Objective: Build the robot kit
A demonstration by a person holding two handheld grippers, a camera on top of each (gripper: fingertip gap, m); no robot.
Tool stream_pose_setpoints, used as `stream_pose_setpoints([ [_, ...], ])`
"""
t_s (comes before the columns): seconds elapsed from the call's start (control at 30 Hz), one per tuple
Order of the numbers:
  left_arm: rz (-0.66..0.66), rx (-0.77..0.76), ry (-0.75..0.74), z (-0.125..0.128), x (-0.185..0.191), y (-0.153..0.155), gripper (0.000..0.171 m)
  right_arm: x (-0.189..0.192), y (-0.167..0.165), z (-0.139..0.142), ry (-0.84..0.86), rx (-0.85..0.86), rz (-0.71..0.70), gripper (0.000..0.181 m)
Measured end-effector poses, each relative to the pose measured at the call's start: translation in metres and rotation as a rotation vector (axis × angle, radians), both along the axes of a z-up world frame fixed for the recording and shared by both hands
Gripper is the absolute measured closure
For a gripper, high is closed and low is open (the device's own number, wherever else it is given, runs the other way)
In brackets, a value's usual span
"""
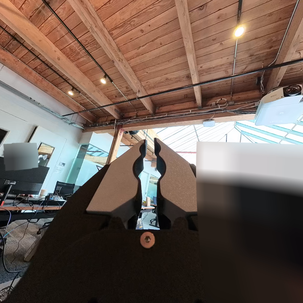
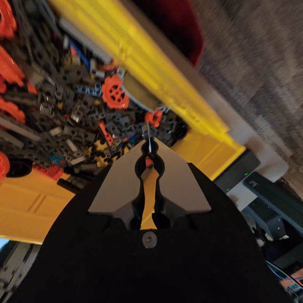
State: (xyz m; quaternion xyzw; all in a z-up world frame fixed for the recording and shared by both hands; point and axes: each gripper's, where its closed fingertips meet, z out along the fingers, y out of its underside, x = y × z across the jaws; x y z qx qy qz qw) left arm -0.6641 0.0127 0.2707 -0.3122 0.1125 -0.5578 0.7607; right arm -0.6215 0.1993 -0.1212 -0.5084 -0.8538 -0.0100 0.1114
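Over the yellow bin (image 2: pixel 188 101), your right gripper (image 2: pixel 149 141) is clenched on a thin grey piece (image 2: pixel 148 139), a slim flat part pinched edge-on between the fingertips, its upper end poking out past them toward the heap below. That heap of building-toy parts (image 2: pixel 68 118), mostly dark grey and black with some blue, fills the bin. A large orange gear wheel (image 2: pixel 114 93) lies against the bin's long wall, and a smaller orange part (image 2: pixel 153 118) sits just beyond the held piece, close to the bin's corner. More orange pieces show at the heap's far left edge. The whole view is motion-blurred, so finer detail of the parts cannot be told. Outside the bin, grey carpet (image 2: pixel 262 65) shows along its long side, and dark equipment with small green lights (image 2: pixel 236 178) stands near the bin's corner.

Your left gripper (image 1: pixel 150 141) points upward, away from any work surface, toward a wooden plank ceiling (image 1: pixel 147 49) with beams and track lights. Its fingers stand slightly parted with a narrow gap between the tips and grip nothing. A white projector (image 1: pixel 278 108) hangs at the right, and a desk with a dark monitor (image 1: pixel 24 180) stands low at the left.
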Motion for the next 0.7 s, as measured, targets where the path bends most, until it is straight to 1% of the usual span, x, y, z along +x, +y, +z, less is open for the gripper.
stream_pose_setpoints([
  [0.03, -0.001, 0.0, 0.0, 0.0, 0.0, 0.0, 0.165, -0.008, -0.001, 0.008, 0.048, -0.01, -0.007, 0.177],
  [0.07, -0.001, 0.0, 0.0, 0.0, 0.0, 0.0, 0.165, -0.011, 0.0, 0.012, 0.061, -0.01, -0.019, 0.167],
  [0.1, 0.0, 0.0, 0.0, 0.0, 0.0, 0.0, 0.165, -0.008, 0.004, 0.014, 0.036, 0.0, -0.041, 0.153],
  [0.17, 0.0, 0.002, -0.002, 0.0, -0.001, -0.001, 0.165, 0.014, 0.008, 0.008, -0.095, -0.012, -0.098, 0.137],
  [0.27, -0.001, 0.003, -0.003, 0.0, -0.001, -0.001, 0.165, 0.059, 0.009, -0.012, -0.311, -0.04, -0.186, 0.135],
  [0.37, 0.001, 0.006, -0.005, 0.001, -0.002, -0.002, 0.165, 0.091, 0.013, -0.031, -0.427, 0.005, -0.203, 0.131],
  [0.47, 0.003, 0.006, -0.005, 0.001, -0.002, -0.002, 0.165, 0.097, 0.013, -0.043, -0.441, 0.047, -0.199, 0.131],
  [0.57, -0.001, 0.002, -0.002, 0.0, -0.001, -0.001, 0.165, 0.096, 0.025, -0.047, -0.453, 0.16, -0.168, 0.133],
  [0.7, -0.003, 0.0, 0.002, 0.0, 0.001, 0.0, 0.165, 0.094, 0.022, -0.051, -0.476, 0.135, -0.192, 0.138],
])
